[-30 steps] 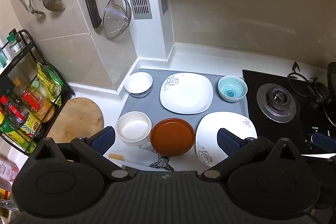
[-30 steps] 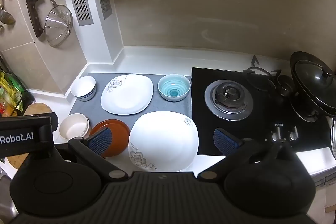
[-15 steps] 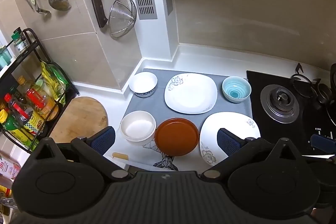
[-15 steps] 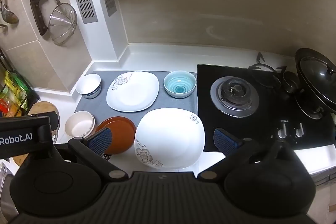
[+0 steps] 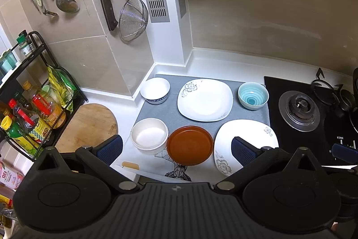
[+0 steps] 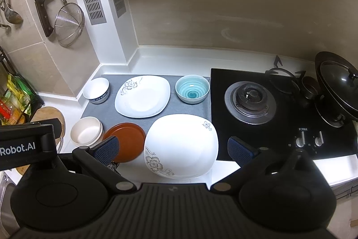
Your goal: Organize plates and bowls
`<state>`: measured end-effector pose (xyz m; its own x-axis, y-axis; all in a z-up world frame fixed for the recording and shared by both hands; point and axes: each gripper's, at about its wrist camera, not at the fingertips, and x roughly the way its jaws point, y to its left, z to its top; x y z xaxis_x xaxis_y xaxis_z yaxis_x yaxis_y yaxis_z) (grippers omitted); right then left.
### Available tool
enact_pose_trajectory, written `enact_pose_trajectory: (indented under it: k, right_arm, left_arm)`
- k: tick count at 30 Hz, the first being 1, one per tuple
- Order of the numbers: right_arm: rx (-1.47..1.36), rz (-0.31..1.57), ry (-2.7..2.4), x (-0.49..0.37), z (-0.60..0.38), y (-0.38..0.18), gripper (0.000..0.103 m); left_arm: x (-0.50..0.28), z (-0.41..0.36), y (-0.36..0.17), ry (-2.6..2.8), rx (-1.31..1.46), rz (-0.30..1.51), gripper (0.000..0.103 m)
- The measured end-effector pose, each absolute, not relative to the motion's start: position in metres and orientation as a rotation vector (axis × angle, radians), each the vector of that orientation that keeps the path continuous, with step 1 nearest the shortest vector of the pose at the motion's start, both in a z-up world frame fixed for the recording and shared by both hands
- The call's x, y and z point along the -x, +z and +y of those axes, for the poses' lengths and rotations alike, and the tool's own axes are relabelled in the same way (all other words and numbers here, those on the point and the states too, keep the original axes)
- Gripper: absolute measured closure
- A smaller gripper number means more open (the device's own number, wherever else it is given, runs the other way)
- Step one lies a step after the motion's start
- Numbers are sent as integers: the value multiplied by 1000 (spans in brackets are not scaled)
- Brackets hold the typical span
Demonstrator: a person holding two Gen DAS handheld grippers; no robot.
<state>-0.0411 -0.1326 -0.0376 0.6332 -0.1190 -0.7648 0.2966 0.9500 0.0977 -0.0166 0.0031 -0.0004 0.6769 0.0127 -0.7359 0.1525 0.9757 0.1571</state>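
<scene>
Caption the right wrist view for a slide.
Open right tool above a white plate, brown plate beside it.

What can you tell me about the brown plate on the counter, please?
The brown plate is round, terracotta coloured, smooth and matte, maybe ceramic, with a low raised rim. It is empty and lies flat near the front edge, partly on a patterned paper. The cream bowl stands at its left, very close, and the white square plate at its right. Neither tongs touch it.
</scene>
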Motion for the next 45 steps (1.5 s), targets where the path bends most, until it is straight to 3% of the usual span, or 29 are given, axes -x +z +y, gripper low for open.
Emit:
enact_pose_trajectory:
  k: [45]
  right_arm:
    - [-208,859,-261,49,-133,-42,0]
  left_arm:
    - [28,-4,-11,-85,-225,819,0]
